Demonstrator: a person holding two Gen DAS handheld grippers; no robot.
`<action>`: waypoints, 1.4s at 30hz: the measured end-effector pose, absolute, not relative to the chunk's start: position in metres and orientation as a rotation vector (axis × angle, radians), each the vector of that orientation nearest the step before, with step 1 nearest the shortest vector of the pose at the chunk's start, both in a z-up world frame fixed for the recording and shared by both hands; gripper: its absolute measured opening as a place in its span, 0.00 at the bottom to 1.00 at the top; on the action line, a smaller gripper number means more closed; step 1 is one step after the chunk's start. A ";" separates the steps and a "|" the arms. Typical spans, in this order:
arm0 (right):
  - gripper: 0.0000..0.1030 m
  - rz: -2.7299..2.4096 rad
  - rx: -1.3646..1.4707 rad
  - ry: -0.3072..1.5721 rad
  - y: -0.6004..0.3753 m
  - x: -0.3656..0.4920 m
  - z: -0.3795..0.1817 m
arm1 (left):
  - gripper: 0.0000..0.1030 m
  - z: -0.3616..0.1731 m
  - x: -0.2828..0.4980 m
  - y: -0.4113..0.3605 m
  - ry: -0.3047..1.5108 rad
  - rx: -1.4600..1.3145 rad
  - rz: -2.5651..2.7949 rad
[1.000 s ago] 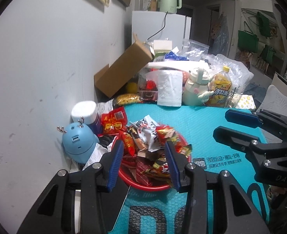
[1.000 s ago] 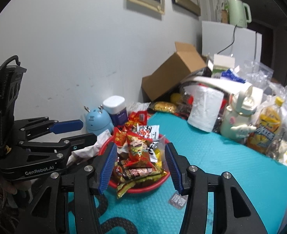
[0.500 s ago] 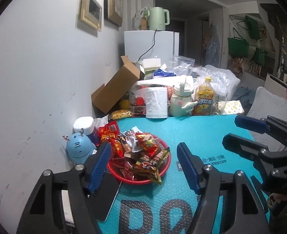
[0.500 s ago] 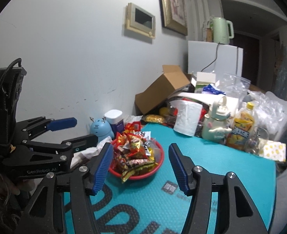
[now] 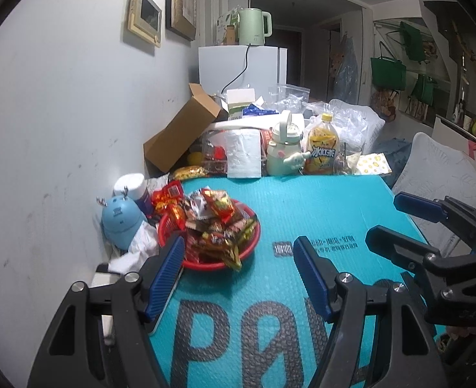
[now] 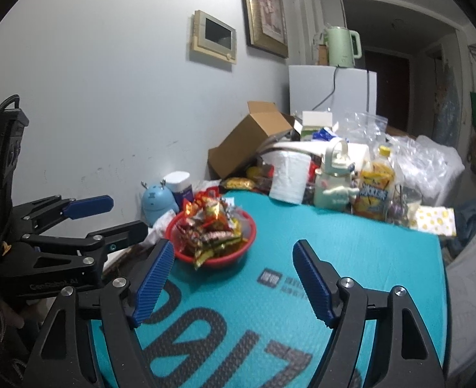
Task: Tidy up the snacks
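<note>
Round red plastic bowl (image 5: 250, 242) heaped with shiny snack packets (image 5: 215, 223), near wall on teal bubble mat (image 5: 318, 207). Left gripper (image 5: 238, 268) wide, empty, near side of bowl. Right gripper (image 6: 233, 278) opening, nothing between jaws, also bowl's near side. Pile looks gathered; likely done.

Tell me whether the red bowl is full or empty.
Full. The red bowl is heaped with snack packets above its rim, and one wrapper hangs over the near edge.

The teal mat (image 5: 302, 213) reads "PA"; the bottle (image 5: 322, 148) label reads "冰红茶".
</note>
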State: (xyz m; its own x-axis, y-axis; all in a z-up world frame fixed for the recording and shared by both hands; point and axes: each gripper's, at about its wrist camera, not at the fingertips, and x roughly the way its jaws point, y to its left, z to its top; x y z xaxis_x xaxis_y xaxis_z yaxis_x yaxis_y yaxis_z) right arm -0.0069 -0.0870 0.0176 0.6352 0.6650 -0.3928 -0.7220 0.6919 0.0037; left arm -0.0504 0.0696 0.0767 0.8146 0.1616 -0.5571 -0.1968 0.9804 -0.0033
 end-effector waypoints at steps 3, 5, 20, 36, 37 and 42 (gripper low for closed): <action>0.74 0.799 -0.149 0.404 -0.090 -0.008 0.008 | 0.67 0.070 -0.057 0.065 0.601 -0.064 0.192; 0.74 0.801 -0.139 0.413 -0.093 -0.009 0.003 | 0.67 0.066 -0.059 0.064 0.607 -0.065 0.193; 0.74 0.820 -0.123 0.443 -0.099 -0.011 -0.012 | 0.67 0.058 -0.067 0.059 0.630 -0.101 0.205; 0.74 0.826 -0.137 0.442 -0.098 -0.011 -0.011 | 0.67 0.059 -0.066 0.058 0.628 -0.108 0.211; 0.74 0.827 -0.140 0.443 -0.098 -0.010 -0.011 | 0.67 0.058 -0.066 0.058 0.629 -0.109 0.211; 0.74 0.831 -0.144 0.442 -0.097 -0.008 -0.009 | 0.67 0.059 -0.065 0.060 0.628 -0.116 0.225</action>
State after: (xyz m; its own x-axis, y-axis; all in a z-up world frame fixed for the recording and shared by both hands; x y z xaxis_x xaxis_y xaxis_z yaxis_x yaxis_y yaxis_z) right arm -0.0077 -0.0972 -0.0085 0.5891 0.6817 -0.4340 -0.7408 0.6701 0.0471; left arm -0.0653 0.0598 0.0590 0.7859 0.1734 -0.5935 -0.2438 0.9690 -0.0397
